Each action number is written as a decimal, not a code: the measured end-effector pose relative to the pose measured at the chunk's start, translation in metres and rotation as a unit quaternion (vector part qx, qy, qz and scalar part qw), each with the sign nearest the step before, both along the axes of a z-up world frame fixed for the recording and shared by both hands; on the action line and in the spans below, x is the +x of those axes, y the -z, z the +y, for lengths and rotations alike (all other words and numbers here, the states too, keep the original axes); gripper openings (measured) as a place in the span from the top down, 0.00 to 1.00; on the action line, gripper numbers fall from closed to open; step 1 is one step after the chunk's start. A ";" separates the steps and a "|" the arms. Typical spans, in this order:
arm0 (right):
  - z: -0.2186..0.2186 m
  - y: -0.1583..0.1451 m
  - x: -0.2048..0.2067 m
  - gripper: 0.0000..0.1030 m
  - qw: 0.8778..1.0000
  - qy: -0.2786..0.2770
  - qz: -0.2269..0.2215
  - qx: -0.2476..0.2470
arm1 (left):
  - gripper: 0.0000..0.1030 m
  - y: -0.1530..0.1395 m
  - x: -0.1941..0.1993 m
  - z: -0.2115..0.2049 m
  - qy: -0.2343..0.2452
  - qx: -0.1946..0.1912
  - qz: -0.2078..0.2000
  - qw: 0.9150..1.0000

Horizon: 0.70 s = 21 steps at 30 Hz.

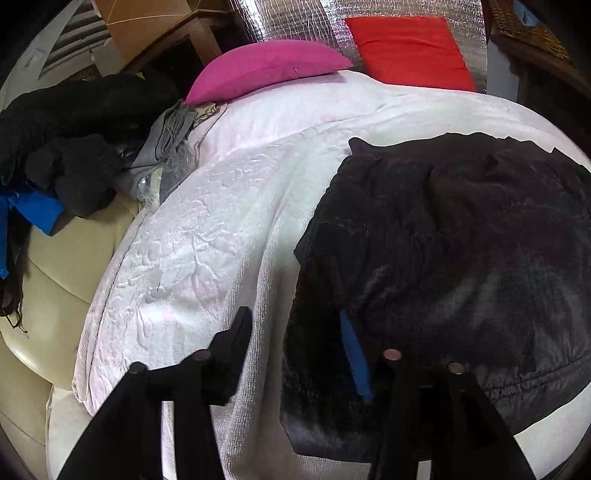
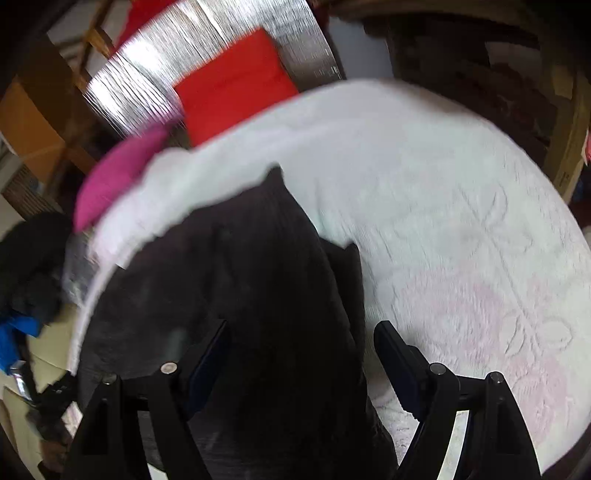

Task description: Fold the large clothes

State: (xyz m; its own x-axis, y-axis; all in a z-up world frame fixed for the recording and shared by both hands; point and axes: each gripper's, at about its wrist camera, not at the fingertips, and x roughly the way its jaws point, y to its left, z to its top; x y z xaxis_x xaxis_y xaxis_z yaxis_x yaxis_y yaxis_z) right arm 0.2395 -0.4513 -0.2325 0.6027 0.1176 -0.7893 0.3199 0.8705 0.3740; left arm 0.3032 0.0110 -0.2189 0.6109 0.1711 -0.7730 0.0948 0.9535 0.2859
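Black, ribbed fabric fills the right half of the left wrist view: a dark garment (image 1: 443, 258) lying folded on a white embossed bedspread (image 1: 192, 236). The left gripper (image 1: 299, 343) hangs over its near-left edge with the jaws parted; one finger stands over bare bedspread, the other, blue-padded, over the cloth, and neither pad visibly presses anything. A pink pillow (image 1: 266, 68) and a red cushion (image 1: 410, 51) sit at the far end of the bed, against a silver foil-like sheet (image 1: 291, 18). A heap of dark clothes (image 1: 66, 147) lies off the bed's left side (with something blue beneath it).

In the right wrist view, which is blurred, the same garment (image 2: 258, 277) runs up from the bottom edge between the fingers of the right gripper (image 2: 303, 343). Its jaws stand wide, the right finger over bedspread (image 2: 461, 221), the left over cloth, gripping nothing. The red cushion (image 2: 236, 85) and pink pillow (image 2: 118, 173) show beyond.
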 end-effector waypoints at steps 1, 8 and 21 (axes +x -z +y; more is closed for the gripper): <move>0.001 0.007 0.003 0.20 1.000 -0.003 0.016 0.002 | 0.36 0.001 0.001 0.000 -0.001 0.004 0.000 1.000; -0.004 0.007 -0.002 0.20 1.000 -0.008 0.013 0.014 | 0.24 -0.009 0.017 0.046 0.016 -0.168 0.052 0.984; -0.056 0.038 0.003 0.20 0.980 -0.009 0.017 0.199 | 0.17 0.040 0.079 0.091 0.063 -0.435 0.216 0.872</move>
